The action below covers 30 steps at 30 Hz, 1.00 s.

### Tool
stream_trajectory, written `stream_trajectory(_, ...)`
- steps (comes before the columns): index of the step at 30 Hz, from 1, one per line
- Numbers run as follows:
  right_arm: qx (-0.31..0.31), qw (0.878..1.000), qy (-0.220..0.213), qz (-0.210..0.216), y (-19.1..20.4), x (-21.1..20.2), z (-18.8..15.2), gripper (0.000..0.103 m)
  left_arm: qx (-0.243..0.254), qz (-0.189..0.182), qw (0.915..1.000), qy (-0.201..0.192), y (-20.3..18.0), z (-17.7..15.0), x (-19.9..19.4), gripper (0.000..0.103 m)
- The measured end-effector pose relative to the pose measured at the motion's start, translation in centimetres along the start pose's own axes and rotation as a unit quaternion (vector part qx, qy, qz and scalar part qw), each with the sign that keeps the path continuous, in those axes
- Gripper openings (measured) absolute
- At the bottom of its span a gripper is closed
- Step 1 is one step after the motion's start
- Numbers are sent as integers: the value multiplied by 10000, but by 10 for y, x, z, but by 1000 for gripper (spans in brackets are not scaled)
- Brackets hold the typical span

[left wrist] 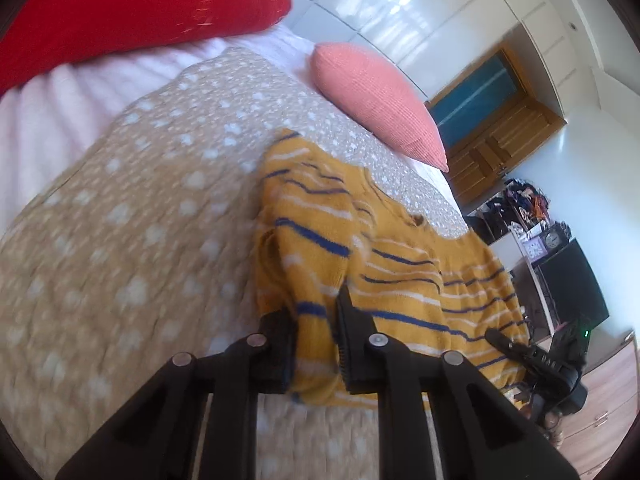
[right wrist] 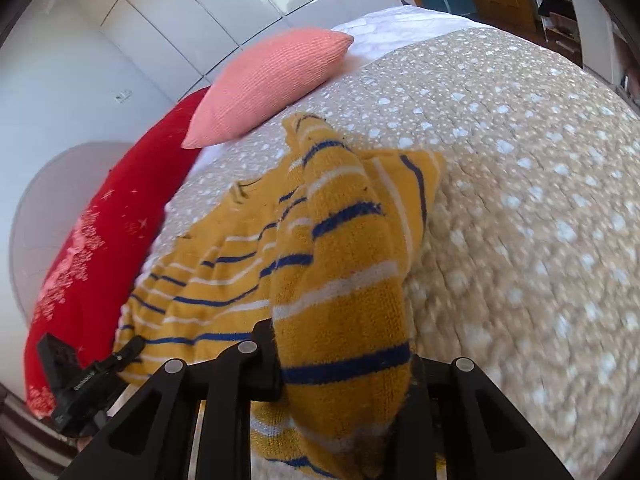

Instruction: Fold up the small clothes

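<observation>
A mustard-yellow knit sweater (left wrist: 400, 272) with blue and white stripes lies on a tan bedspread with white spots (left wrist: 120, 220). My left gripper (left wrist: 316, 344) is shut on the sweater's left side, with a fold of fabric held between its fingers and lifted over the body. My right gripper (right wrist: 344, 376) is shut on the sweater (right wrist: 224, 276) at its right side; the lifted fabric drapes over and hides its right finger. Each gripper shows at the edge of the other's view: the right one (left wrist: 536, 364) and the left one (right wrist: 88, 376).
A pink cushion (left wrist: 380, 96) and a red cushion (left wrist: 132, 12) lie at the head of the bed. White wardrobe doors (right wrist: 180, 12) stand behind. A wooden door (left wrist: 496, 136) and cluttered shelves (left wrist: 528, 216) with a dark screen are to the right.
</observation>
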State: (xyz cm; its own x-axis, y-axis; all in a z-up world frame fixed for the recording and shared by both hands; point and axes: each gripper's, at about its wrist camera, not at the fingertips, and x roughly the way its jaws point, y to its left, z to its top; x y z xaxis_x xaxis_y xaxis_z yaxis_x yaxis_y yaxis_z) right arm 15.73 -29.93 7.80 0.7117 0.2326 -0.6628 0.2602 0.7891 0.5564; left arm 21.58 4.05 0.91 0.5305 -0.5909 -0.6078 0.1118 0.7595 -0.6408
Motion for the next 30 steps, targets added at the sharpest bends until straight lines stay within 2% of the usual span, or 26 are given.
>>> stream_trajectory(2,63,10000,39,33,-8,-15,-14,27,-344,-99,9994,-2,10,-5,-9,16)
stream_trajectory(4,54,9999,159,5,-19,-26,-32,30,-479,18,9988,-132,15,-9,-16,20)
stream_trajectory(5,20,9997,220,-100,-24,-29,-43,35,-456,165,9986,-224,16,-11,-20,34)
stream_trajectory(6,25,9995,192,-252,-30,-33,-53,39,-385,339,9982,-319,15,-12,-23,43)
stream_trajectory(7,62,9994,128,-322,-34,-37,-60,48,-287,527,9973,-430,14,-15,-26,57)
stream_trajectory(8,154,9995,-7,-282,-41,-44,-68,56,-208,670,9961,-528,12,-18,-28,64)
stream_trajectory(9,226,9995,-104,-215,-46,-50,-72,58,-103,825,9946,-628,9,-22,-31,66)
stream_trajectory(11,347,9988,-347,-79,-55,-64,-82,59,186,1183,9900,-745,2,-35,-33,77)
stream_trajectory(13,304,9974,-634,-183,-60,-76,-90,60,297,1479,9859,-718,4,-48,-32,80)
stream_trajectory(15,206,9949,-862,-486,-60,-84,-94,60,251,1582,9852,-602,11,-60,-28,80)
stream_trajectory(16,111,9932,-976,-622,-61,-88,-97,60,341,1589,9843,-686,12,-64,-27,81)
stream_trajectory(18,-43,9901,-1100,-874,-62,-94,-103,63,564,1503,9846,-687,10,-65,-22,93)
stream_trajectory(19,-44,9887,-1097,-1017,-66,-95,-106,68,673,1492,9845,-630,7,-67,-19,99)
stream_trajectory(20,76,9890,-1045,-1041,-74,-95,-109,74,786,1509,9838,-571,5,-67,-16,102)
stream_trajectory(21,386,9906,-997,-849,-88,-94,-114,75,858,1537,9829,-548,4,-68,-15,102)
stream_trajectory(23,738,9880,-1300,-399,-106,-102,-121,74,897,1519,9827,-560,5,-71,-15,102)
stream_trajectory(25,794,9863,-1436,-185,-113,-105,-124,74,894,1523,9828,-542,5,-71,-15,102)
stream_trajectory(27,552,9862,-1533,-284,-110,-104,-128,74,954,1625,9807,-514,2,-71,-12,102)
stream_trajectory(30,-195,9802,-1846,-689,-93,-98,-143,79,1057,1797,9769,-469,-2,-73,-9,102)
